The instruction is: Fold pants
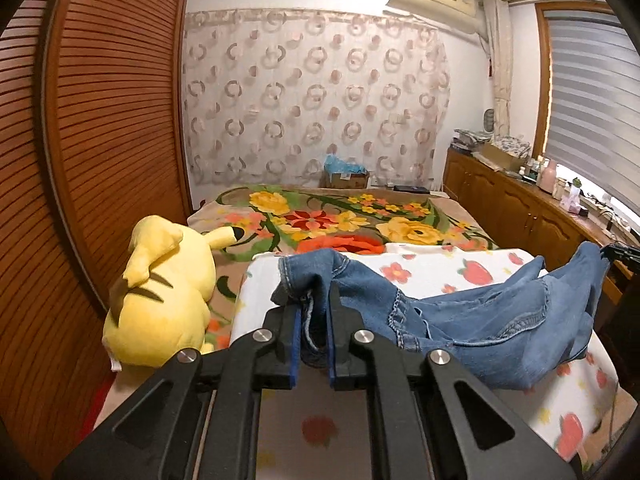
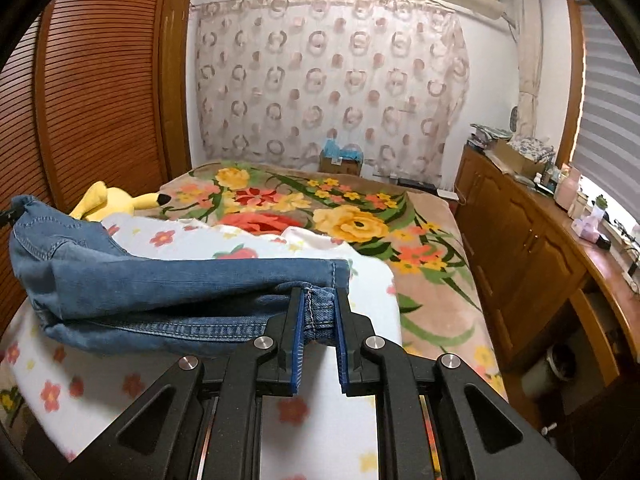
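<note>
A: Left gripper [image 1: 314, 312] has its jaws clamped on a bunch of the jeans [image 1: 480, 320], right?

B: Yep, right gripper [image 2: 318, 312] pinches the hem too. Jeans hang stretched between them over the strawberry blanket [image 2: 240, 248], plush [image 1: 160, 300] just beside.

We see the left gripper [image 1: 314, 300] held level, its blue-padded fingers [image 1: 295, 336] clamped on denim. The right gripper [image 2: 318, 312] matches it (also pinching cloth between its pads), and shows at the left view's far edge.
</note>
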{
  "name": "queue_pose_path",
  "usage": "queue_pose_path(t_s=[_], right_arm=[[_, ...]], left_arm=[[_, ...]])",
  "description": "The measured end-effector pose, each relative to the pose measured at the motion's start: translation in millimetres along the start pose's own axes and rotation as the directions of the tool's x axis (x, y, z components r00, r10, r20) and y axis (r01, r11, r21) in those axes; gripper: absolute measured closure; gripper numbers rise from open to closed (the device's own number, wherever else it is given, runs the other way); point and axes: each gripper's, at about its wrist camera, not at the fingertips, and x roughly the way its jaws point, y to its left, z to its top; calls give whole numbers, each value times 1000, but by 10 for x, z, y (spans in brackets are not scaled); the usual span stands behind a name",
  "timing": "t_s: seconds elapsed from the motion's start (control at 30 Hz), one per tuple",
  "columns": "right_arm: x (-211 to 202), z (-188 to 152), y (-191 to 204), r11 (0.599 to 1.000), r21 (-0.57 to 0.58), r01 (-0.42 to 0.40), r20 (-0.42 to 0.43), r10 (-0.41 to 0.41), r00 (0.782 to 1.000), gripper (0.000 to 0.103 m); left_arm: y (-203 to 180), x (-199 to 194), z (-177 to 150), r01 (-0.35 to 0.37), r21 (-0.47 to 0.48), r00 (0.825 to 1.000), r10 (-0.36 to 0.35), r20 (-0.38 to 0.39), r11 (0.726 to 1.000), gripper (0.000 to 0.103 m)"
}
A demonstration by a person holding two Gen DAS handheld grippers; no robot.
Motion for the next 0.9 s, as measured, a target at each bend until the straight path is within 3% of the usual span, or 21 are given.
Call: queue_pose_path(t_s=[0.27,0.47,0.63,0.9], right_arm=[[-450,-474,-56,999,28,-25,-49,27,998,90],[-325,-752,-44,997,68,-36,-110,44,993,90],[-222,-775,-32,995,97,-37,-135,50,990,89],[-285,-880,-137,987,153,-44,-167,69,984,88]], left_arm=[[-10,-321,-659,38,-18,996,-39,-75,999,92],[-34,-252,-1026,33,-35,987,-38,-157,999,92],[-42,-239,-1213,9,-39,981,-16,-194,999,91],[29,-238,-1364,-32,-14,972,28,-232,999,74]])
